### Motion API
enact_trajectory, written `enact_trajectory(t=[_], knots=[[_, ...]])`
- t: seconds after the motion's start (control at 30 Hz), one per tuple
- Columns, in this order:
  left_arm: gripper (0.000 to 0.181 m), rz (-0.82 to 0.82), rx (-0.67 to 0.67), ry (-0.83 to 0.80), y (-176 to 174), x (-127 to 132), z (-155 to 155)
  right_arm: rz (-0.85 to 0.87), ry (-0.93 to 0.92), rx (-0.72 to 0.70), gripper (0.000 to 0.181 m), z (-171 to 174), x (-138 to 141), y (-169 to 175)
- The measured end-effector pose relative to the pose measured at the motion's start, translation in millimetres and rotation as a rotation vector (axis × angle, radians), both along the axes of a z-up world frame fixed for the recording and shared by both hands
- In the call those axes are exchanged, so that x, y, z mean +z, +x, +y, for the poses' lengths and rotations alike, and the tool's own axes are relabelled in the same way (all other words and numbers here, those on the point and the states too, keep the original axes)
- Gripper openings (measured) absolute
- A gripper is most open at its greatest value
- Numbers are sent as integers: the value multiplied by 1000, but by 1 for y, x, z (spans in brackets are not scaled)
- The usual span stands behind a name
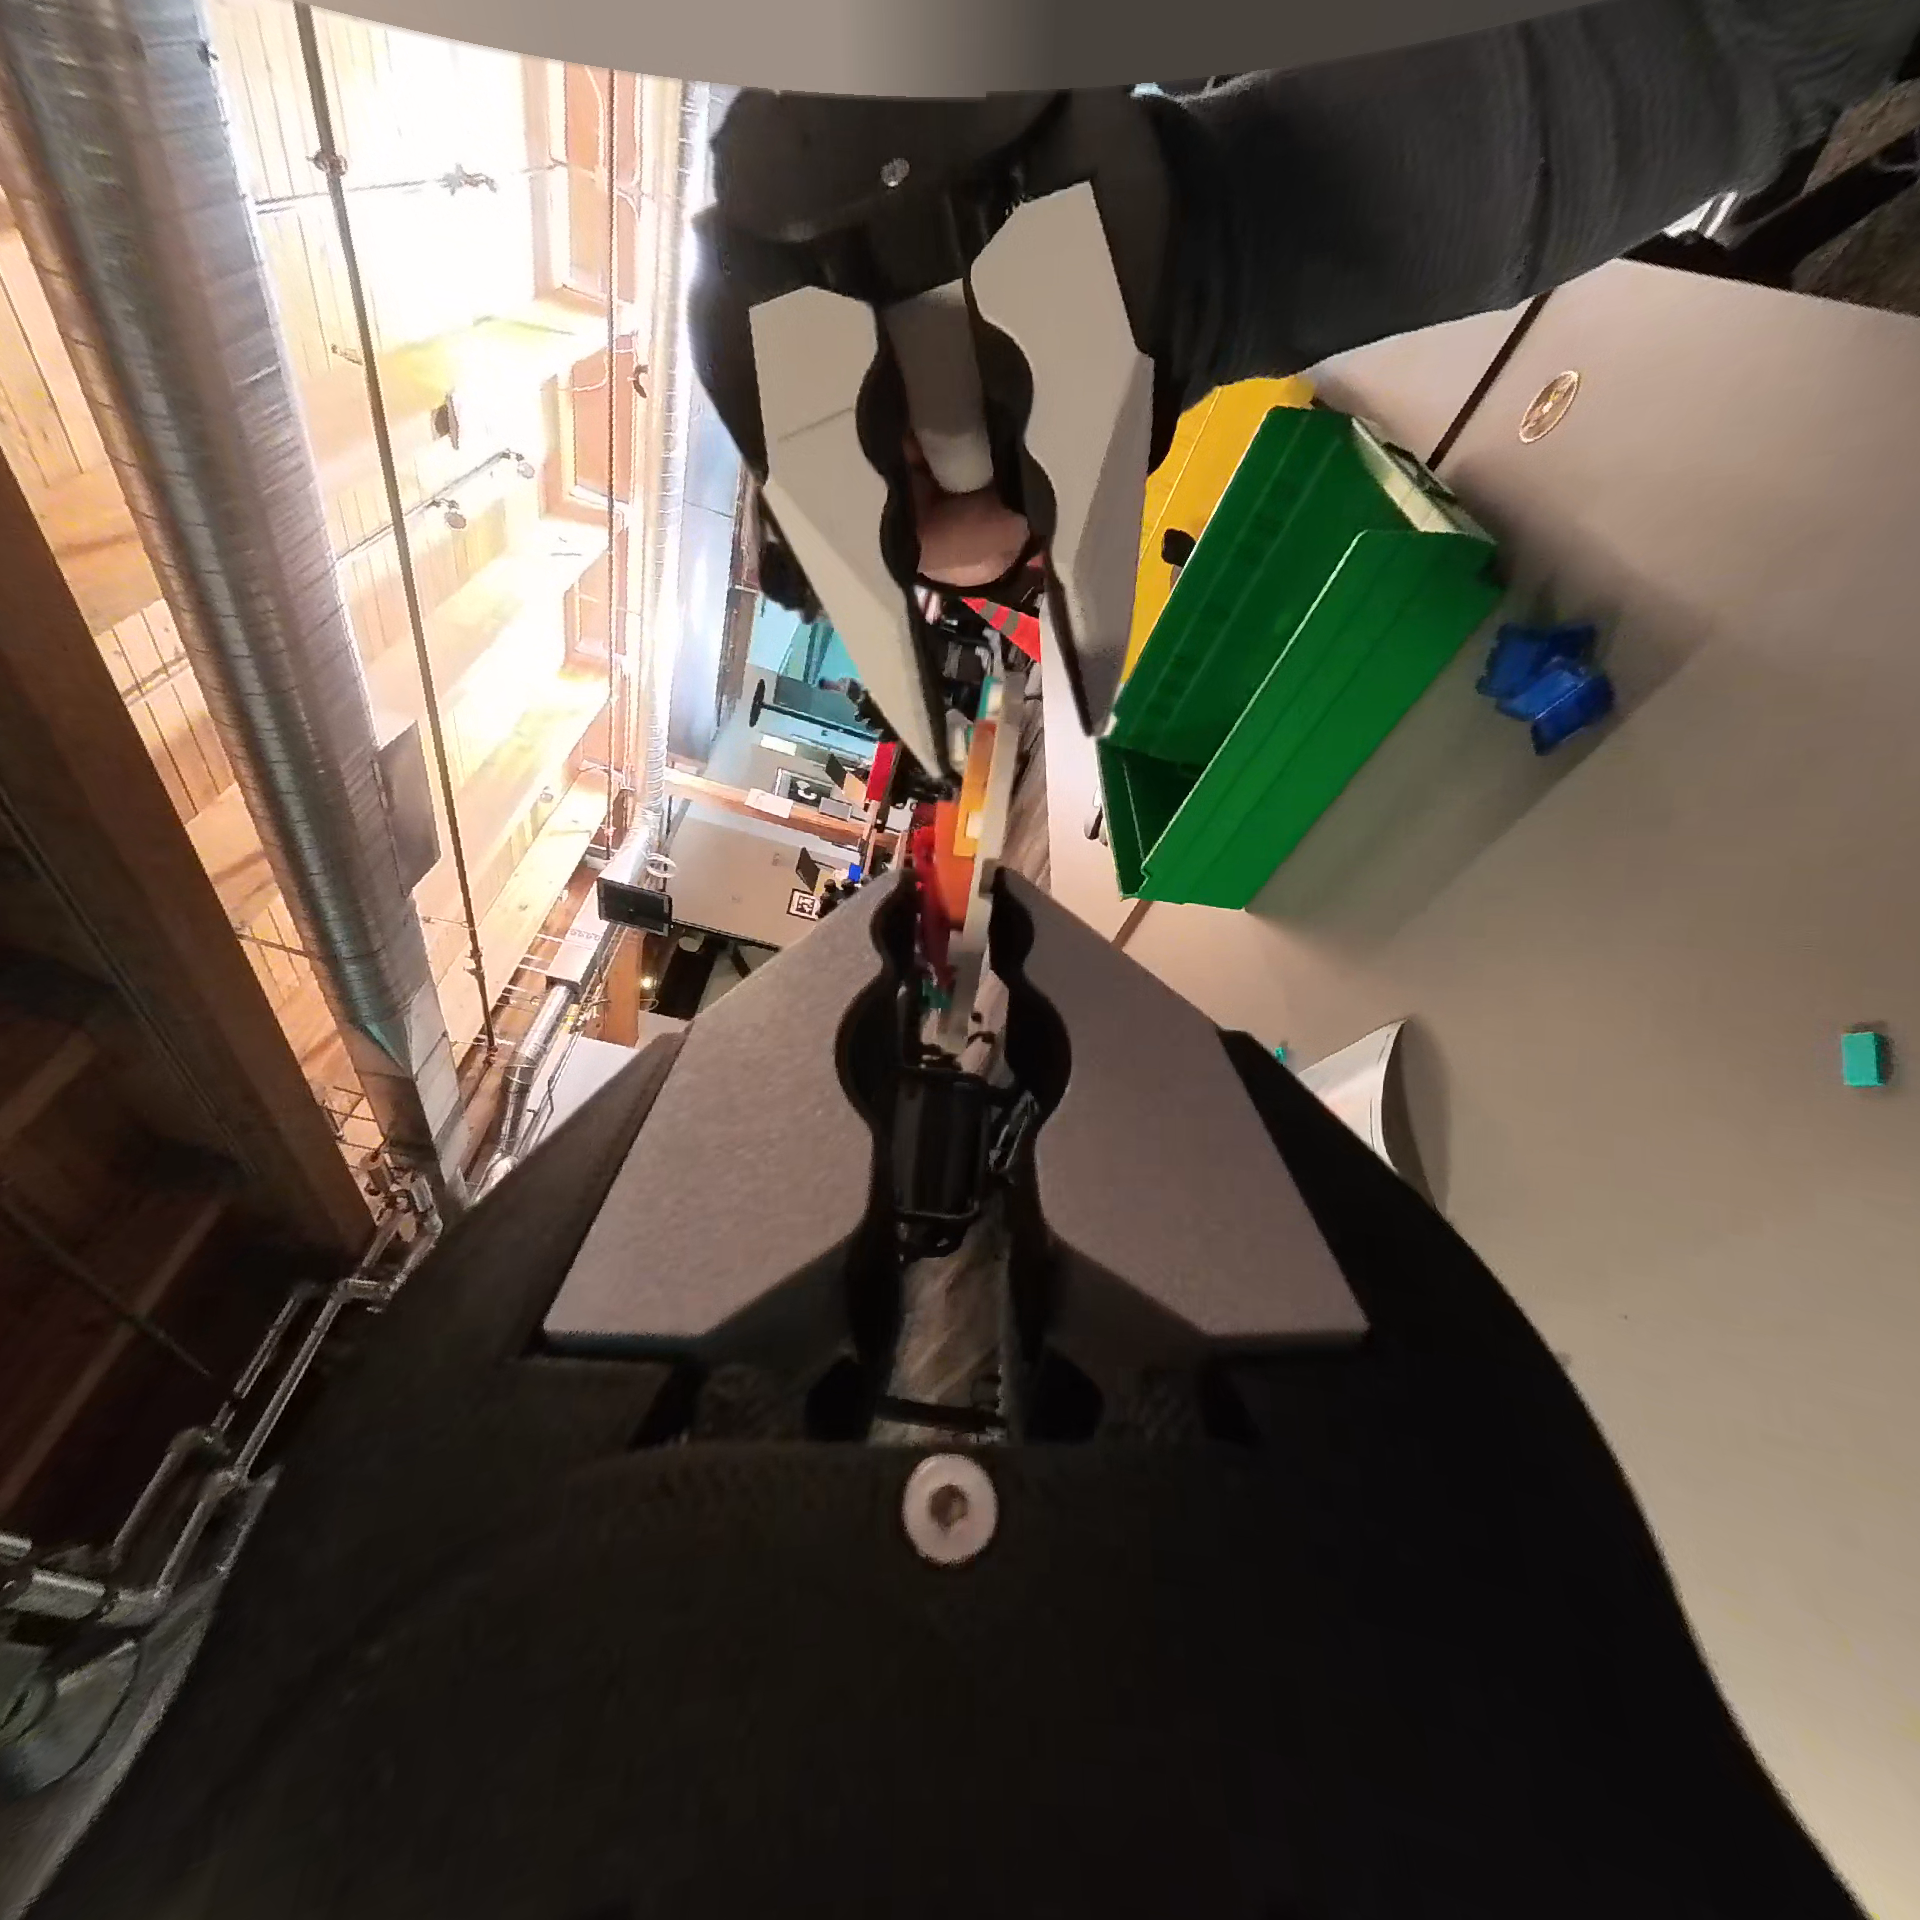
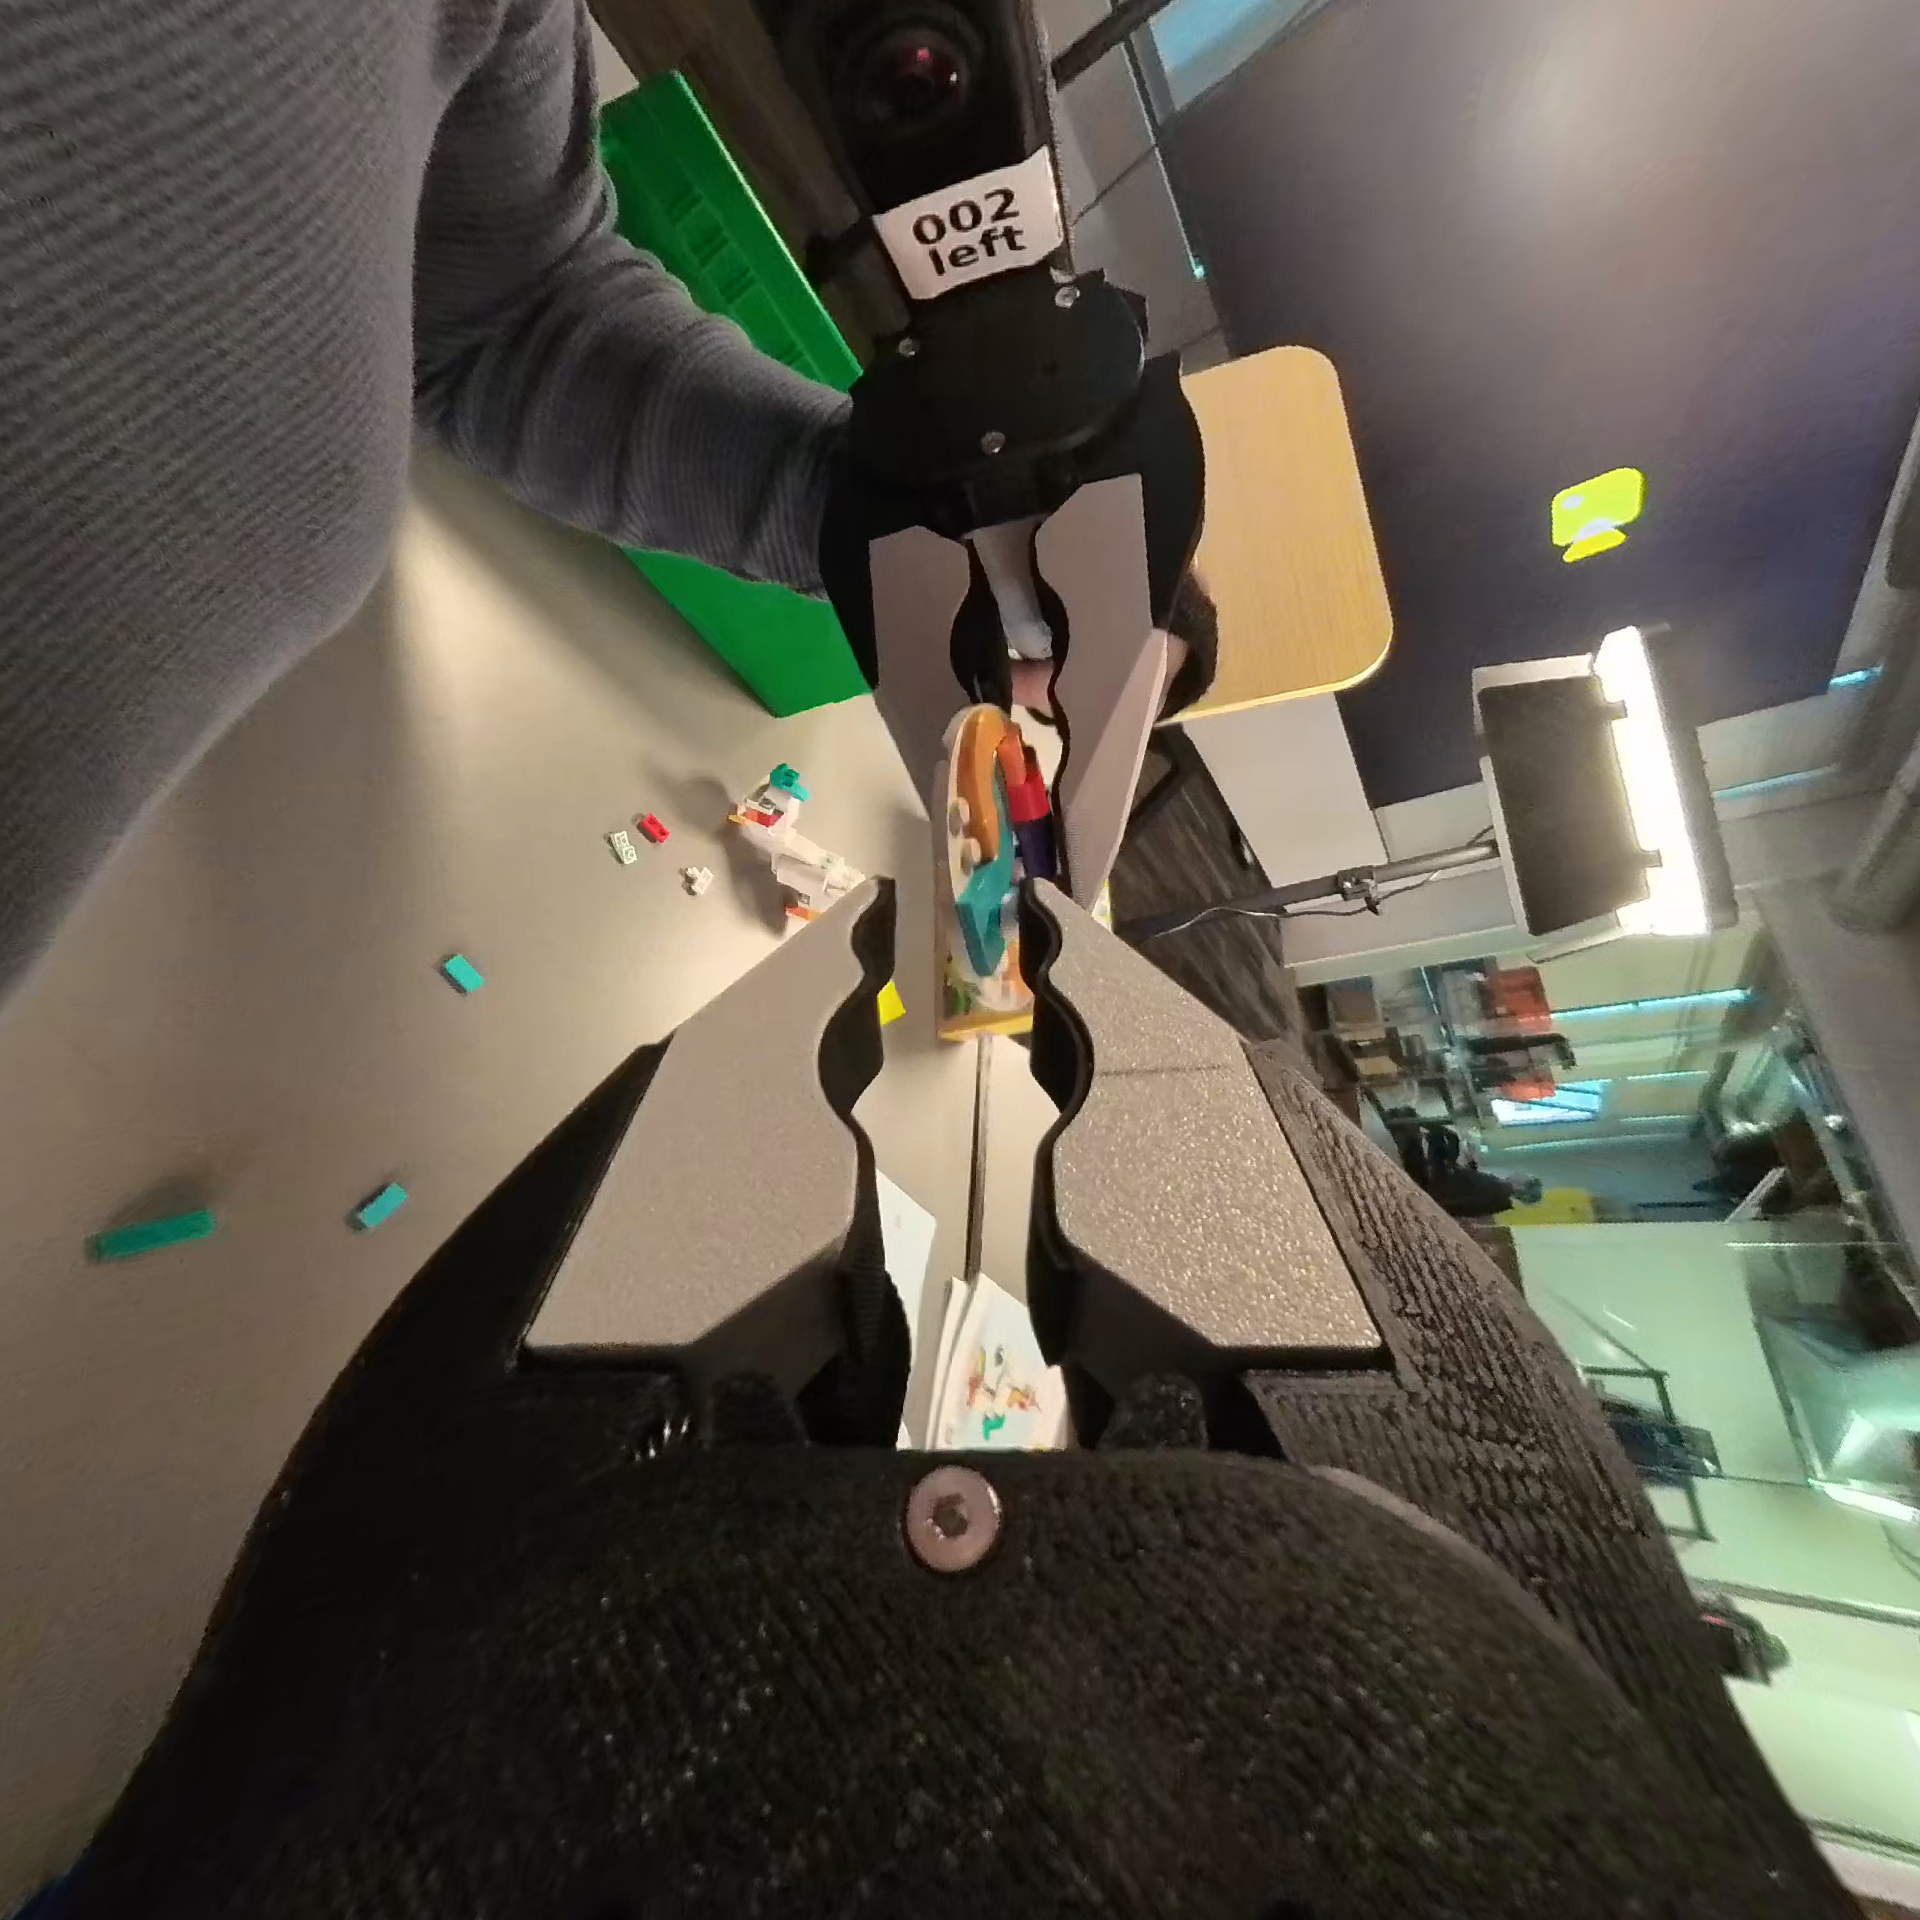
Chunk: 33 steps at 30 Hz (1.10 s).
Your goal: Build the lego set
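Grey counter (image 2: 644, 665) lies under your 2 grippers, which face each other tip to tip with the lego model (image 2: 982, 883) held in the air between them. Your left gripper (image 1: 948, 894) has its jaws narrowed onto one end of the model's pale plate. Your right gripper (image 2: 958, 904) has its jaws drawn close around the other end, by the teal piece; whether they actually press on it you cannot tell from these views. The model carries orange, red and teal parts on its pale plate. Below on the counter lie a small white lego build (image 2: 790, 842), 3 loose teal bricks (image 2: 462, 972), a green bin (image 1: 1299, 665), a blue piece (image 1: 1548, 681) and an open instruction booklet (image 2: 997, 1382).
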State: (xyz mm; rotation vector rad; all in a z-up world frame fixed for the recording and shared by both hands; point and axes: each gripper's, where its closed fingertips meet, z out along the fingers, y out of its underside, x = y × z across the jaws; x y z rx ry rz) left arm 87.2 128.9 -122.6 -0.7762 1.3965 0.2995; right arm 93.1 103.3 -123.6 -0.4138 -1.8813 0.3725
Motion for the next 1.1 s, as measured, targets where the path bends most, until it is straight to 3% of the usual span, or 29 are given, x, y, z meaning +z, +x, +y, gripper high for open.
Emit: enact_trajectory(t=[0.8, 1.1], knots=[[12, -102, -213, -72, 8, 15, -29, 186, -1, 176, 10, -29, 22, 5], [11, -189, -393, -113, 13, 20, -46, 259, -84, 300, 7, -46, 33, 9]])
